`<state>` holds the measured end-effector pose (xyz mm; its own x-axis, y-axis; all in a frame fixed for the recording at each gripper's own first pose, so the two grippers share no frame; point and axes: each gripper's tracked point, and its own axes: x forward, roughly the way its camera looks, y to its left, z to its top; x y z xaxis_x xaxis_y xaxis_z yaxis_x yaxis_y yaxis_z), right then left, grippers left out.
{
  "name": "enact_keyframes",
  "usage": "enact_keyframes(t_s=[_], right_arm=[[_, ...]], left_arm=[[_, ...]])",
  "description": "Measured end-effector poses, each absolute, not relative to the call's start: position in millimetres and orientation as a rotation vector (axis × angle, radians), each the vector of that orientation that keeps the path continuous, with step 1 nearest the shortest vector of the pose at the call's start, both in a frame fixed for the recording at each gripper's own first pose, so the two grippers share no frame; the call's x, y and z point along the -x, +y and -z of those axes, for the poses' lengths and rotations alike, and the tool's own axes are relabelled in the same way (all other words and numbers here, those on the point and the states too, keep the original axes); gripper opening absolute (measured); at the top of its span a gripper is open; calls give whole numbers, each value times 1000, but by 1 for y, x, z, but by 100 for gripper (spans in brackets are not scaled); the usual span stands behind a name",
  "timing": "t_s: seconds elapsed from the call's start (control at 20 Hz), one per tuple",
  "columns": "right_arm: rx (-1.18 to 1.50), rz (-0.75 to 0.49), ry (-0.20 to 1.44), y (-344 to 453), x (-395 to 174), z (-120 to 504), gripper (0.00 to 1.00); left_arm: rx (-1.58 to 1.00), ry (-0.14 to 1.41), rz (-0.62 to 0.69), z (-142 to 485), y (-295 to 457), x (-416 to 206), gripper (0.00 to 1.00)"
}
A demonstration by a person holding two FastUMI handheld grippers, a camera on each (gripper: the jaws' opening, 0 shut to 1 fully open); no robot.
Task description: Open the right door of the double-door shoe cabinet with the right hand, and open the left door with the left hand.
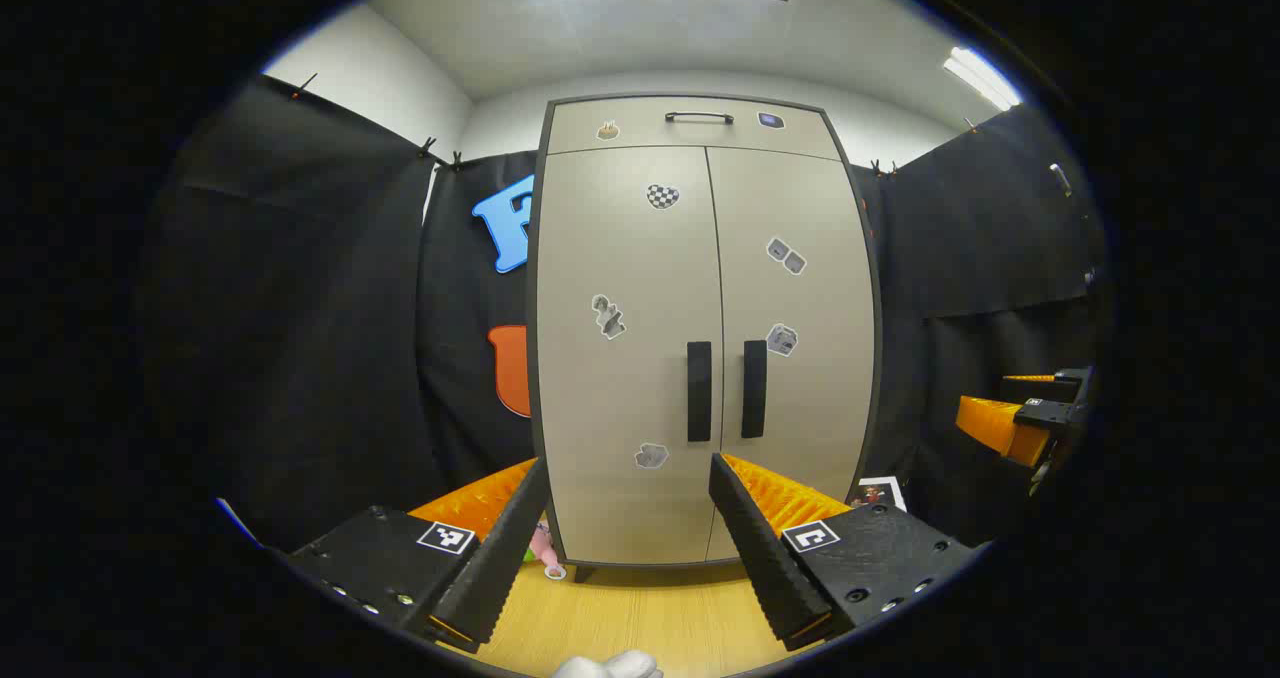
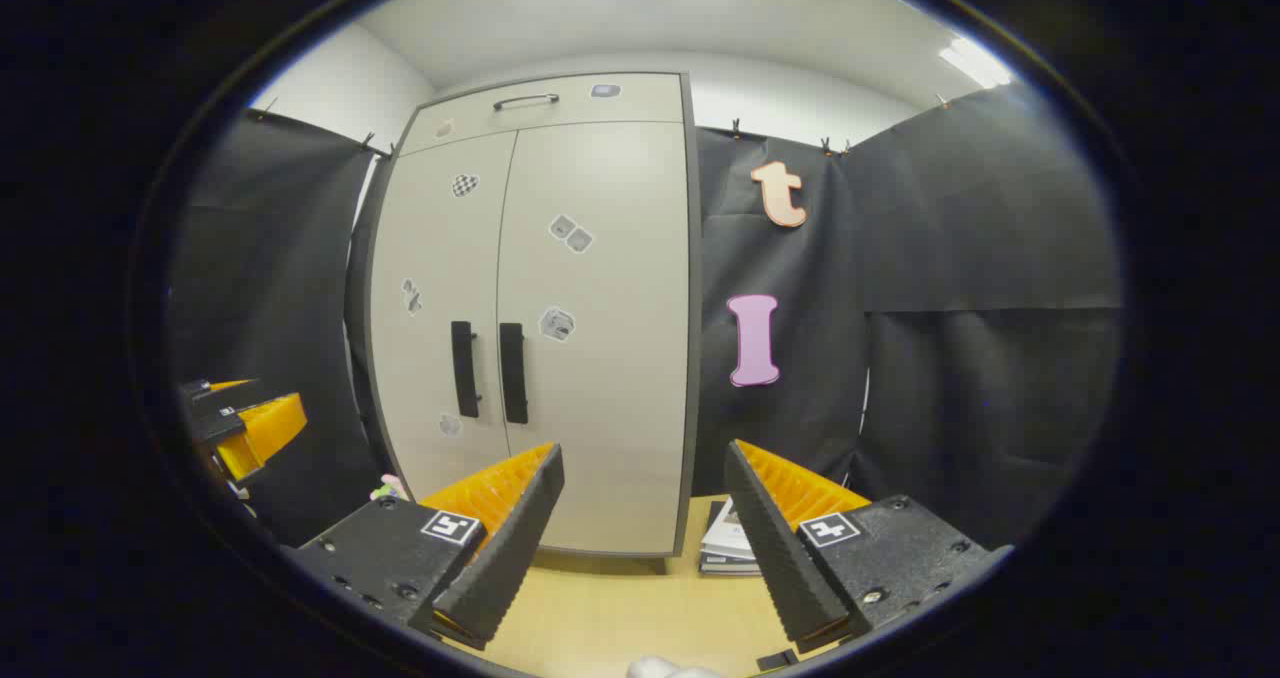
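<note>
Left gripper (image 1: 628, 478) held level, aimed straight at the shoe cabinet (image 1: 620, 398) — jaws spread wide, nothing between them. Left door (image 1: 625, 288) and right door (image 1: 795, 298) both closed, their dark handles (image 1: 699, 391) side by side at the middle seam. Right gripper (image 2: 645, 468) level too, well apart from the cabinet — jaws spread, empty.

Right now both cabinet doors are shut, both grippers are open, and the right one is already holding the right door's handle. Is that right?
Not quite. The right gripper holds nothing: in the right gripper view its fingers are spread with the right door's handle apart from them, farther off. The rest is right: both doors of the cabinet are shut and the left gripper is open too.
</note>
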<state>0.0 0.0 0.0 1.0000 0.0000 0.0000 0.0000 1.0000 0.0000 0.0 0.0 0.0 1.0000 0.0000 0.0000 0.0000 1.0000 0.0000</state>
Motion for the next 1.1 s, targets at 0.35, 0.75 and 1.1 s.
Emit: enact_keyframes(t_s=[0.35, 0.75, 1.1], right_arm=[[9, -9, 4, 14, -2, -1, 100], [23, -21, 17, 32, -17, 5, 100], [23, -62, 21, 67, -61, 6, 100]], left_arm=[[-12, -4, -7, -1, 12, 0, 96], [-19, 4, -2, 3, 21, 5, 95], [-33, 12, -41, 6, 38, 15, 97]])
